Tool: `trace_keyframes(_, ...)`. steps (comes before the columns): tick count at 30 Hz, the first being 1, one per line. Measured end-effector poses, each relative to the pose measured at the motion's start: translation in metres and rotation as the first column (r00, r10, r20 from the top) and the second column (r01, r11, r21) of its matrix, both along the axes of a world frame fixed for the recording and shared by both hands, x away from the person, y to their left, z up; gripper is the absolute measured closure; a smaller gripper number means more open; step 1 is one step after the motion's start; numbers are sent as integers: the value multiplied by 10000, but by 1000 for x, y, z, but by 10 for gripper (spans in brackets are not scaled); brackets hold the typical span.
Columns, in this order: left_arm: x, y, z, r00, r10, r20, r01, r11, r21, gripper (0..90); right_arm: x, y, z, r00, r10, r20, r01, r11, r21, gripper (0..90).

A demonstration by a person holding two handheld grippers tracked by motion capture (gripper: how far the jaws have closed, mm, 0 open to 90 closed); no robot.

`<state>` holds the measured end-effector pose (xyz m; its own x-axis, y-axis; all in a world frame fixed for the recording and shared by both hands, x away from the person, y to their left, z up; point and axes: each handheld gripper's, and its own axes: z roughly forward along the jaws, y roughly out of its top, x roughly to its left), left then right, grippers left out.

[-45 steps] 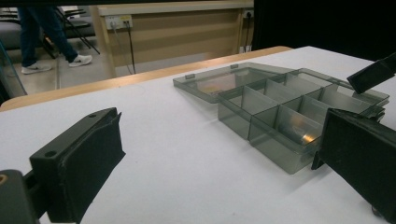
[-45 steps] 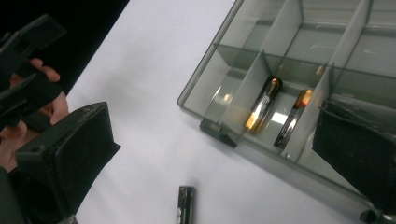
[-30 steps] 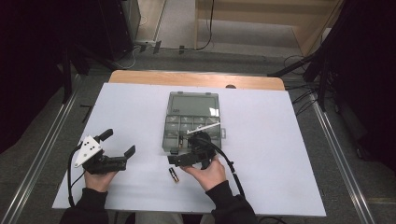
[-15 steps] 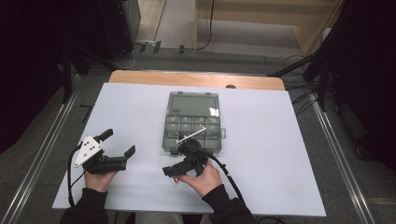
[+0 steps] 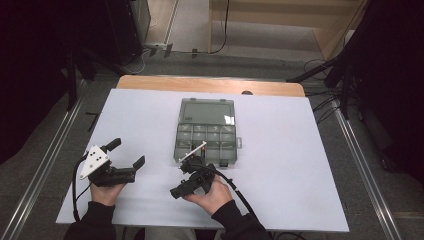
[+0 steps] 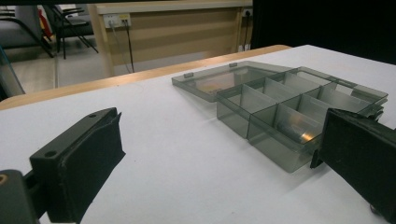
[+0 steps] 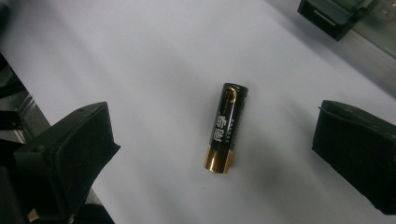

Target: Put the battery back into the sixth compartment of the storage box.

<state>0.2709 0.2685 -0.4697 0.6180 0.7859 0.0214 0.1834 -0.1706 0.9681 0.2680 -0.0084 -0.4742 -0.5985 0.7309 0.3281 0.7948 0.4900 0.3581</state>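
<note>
One battery [image 7: 226,127] (right gripper view) lies between spread right hand-held gripper [image 7: 212,154] jaws; left hand-held gripper [image 5: 126,154] agape.

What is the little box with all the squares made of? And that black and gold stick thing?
The compartment box looks like smoky clear plastic: you can see through its walls and its open lid is glossy. The battery seems to be metal in a black printed wrapper; its gold end shines like polished metal.
</note>
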Motion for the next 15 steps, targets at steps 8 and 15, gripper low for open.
trace_keyframes(8, 0, 0, 0, 10000, 18, -10, -18, 10000, 15, 0, -2, 6, -4, 9995, 280, -137, -286, 9985, -464, 28)
trace_keyframes(15, 0, 0, 0, 10000, 30, 0, -30, 10000, 24, 0, -3, 10, -4, 9997, 110, -220, -130, 9957, -918, 183)
